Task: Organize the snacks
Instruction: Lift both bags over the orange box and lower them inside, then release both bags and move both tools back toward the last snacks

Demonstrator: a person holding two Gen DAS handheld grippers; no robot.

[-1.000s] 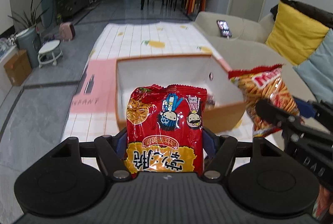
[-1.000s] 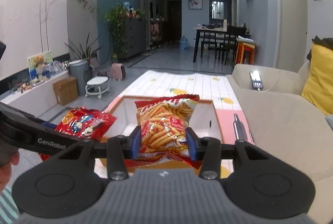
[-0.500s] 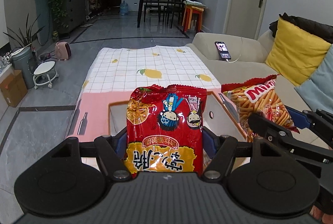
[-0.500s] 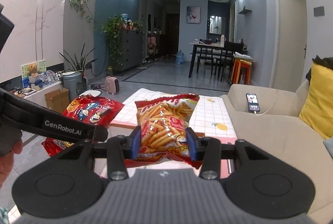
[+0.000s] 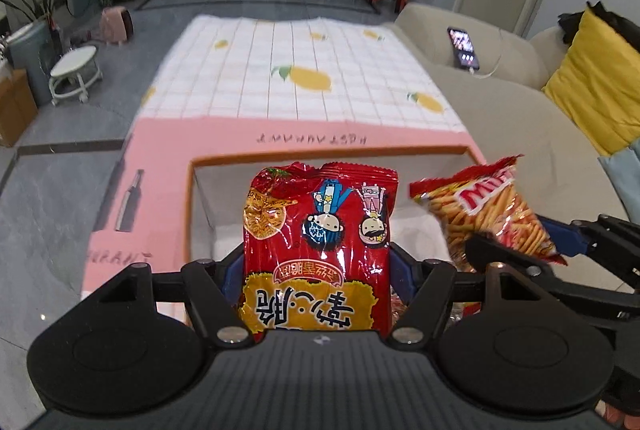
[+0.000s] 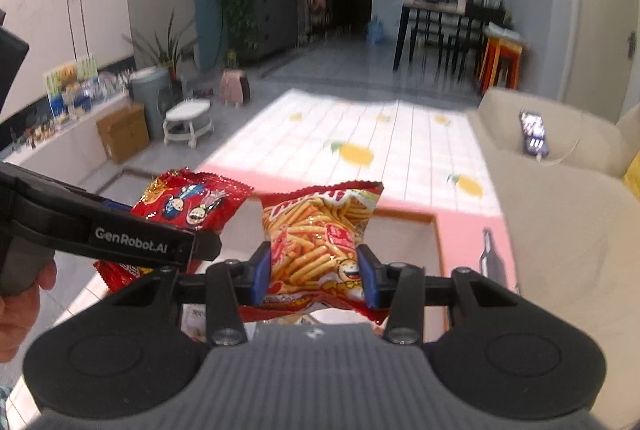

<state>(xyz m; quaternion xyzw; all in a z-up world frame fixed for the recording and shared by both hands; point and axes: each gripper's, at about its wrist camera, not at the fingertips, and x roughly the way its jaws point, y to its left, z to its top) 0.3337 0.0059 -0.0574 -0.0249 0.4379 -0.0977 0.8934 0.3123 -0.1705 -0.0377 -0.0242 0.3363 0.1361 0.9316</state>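
Red cartoon packet [image 5: 320,250] pinched in left tongs [image 5: 318,270]; only right view shows fries bag [image 6: 320,242] pinched in right tongs [image 6: 316,270].

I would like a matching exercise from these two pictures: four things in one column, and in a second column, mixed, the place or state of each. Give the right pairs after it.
Things
1. red cartoon snack bag
2. fries snack bag
3. phone
4. open box

Places or states
A. lies on the beige sofa
B. clamped in the right gripper
C. stands on the pink part of the tablecloth, below both bags
D. clamped in the left gripper

Pairs: 1-D, 2-B, 3-A, 4-C
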